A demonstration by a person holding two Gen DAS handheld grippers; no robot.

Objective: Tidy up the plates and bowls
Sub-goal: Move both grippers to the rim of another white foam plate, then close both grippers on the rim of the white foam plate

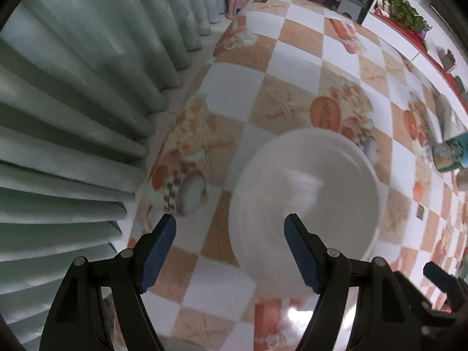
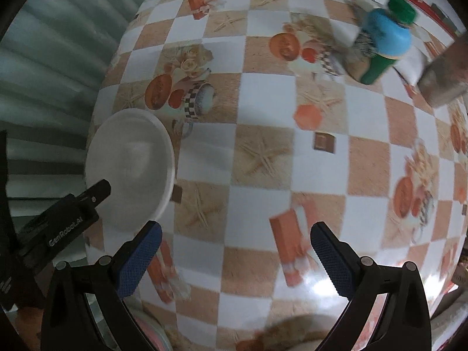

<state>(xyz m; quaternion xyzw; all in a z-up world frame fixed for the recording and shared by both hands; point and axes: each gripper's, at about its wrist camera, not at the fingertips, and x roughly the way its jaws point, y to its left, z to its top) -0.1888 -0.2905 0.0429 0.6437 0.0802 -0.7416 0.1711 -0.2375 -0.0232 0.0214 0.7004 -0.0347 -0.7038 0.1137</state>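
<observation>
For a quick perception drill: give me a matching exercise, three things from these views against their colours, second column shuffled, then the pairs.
Things:
1. bowl
2. curtain
3. finger pads of the left gripper

Colours:
A. blue
B. white
C. pale grey-green

Pairs: 1-B, 2-C, 3-A.

The bowl sits on the checked tablecloth, near the edge beside the curtain.

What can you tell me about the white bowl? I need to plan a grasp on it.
The white bowl is round, plain and glossy, likely ceramic or melamine, and looks empty. It sits upright near the left edge of the checkered tablecloth. Motion blur hides fine detail. The left tongs are open around its near rim, seemingly not gripping it. The right tongs are open, away from it.
</observation>
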